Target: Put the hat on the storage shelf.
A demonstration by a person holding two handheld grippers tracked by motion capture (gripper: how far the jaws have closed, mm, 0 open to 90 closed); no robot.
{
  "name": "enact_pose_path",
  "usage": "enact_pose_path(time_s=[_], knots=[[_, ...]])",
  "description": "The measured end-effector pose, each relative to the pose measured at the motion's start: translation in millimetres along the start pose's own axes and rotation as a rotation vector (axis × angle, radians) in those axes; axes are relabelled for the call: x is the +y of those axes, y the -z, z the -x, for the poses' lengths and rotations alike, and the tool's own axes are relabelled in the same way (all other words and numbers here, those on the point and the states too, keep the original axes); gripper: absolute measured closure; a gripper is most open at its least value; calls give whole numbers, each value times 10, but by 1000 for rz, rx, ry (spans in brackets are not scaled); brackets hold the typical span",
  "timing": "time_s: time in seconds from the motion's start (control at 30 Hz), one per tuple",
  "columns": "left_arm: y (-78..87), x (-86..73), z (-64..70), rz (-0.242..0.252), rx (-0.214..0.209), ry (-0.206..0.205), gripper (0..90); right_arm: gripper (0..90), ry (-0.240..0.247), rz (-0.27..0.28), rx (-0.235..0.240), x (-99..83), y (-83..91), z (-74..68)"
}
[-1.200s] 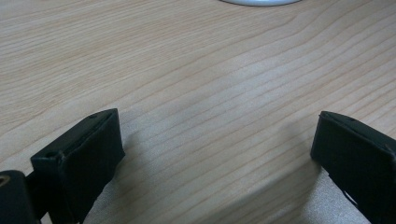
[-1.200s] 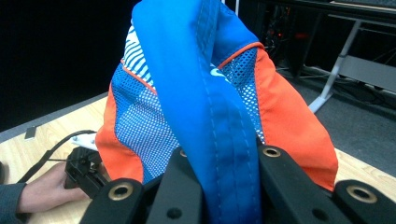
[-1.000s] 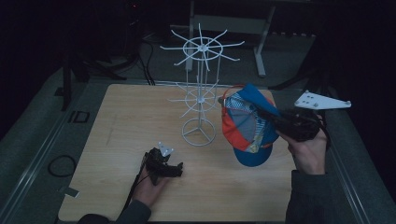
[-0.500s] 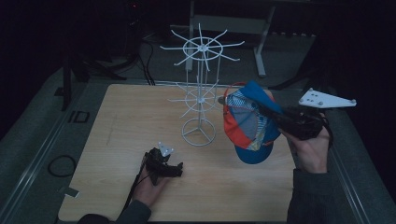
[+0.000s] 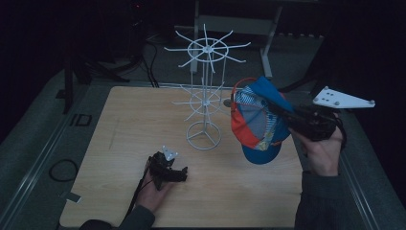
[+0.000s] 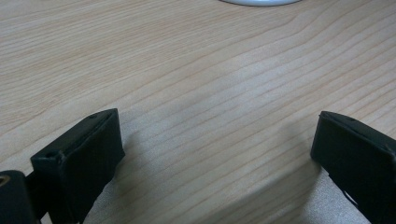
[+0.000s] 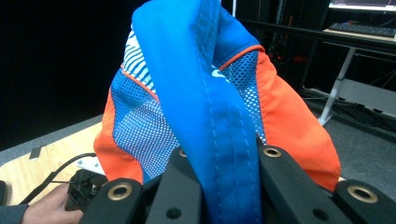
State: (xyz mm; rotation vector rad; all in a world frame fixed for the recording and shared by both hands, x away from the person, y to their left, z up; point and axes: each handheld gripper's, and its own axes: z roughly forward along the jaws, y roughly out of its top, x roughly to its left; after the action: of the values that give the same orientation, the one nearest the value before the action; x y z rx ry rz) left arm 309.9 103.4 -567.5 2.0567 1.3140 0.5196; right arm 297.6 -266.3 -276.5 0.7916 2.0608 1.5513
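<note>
step: carrying cap to rack | right gripper (image 5: 280, 114) clamped on blue-orange mesh cap (image 5: 256, 120) | left gripper (image 5: 184, 173) spread, empty | next: hook cap on white wire rack (image 5: 205, 91) arm ahead-left

Dim lab, wooden table (image 5: 119, 124), cables (image 5: 153, 67), keyboard (image 7: 364, 29) on desk behind
</note>
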Motion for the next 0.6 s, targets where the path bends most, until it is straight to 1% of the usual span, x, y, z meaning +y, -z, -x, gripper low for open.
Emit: enact_pose_path(time_s=[0.2, 0.4, 0.6], knots=[[0, 0, 0, 0, 0, 0, 26, 857, -3, 15, -5, 24, 6, -3], [0, 0, 0, 0, 0, 0, 26, 857, 9, 27, -7, 75, 6, -15], [0, 0, 0, 0, 0, 0, 26, 857, 9, 26, -2, 109, -12, -12]])
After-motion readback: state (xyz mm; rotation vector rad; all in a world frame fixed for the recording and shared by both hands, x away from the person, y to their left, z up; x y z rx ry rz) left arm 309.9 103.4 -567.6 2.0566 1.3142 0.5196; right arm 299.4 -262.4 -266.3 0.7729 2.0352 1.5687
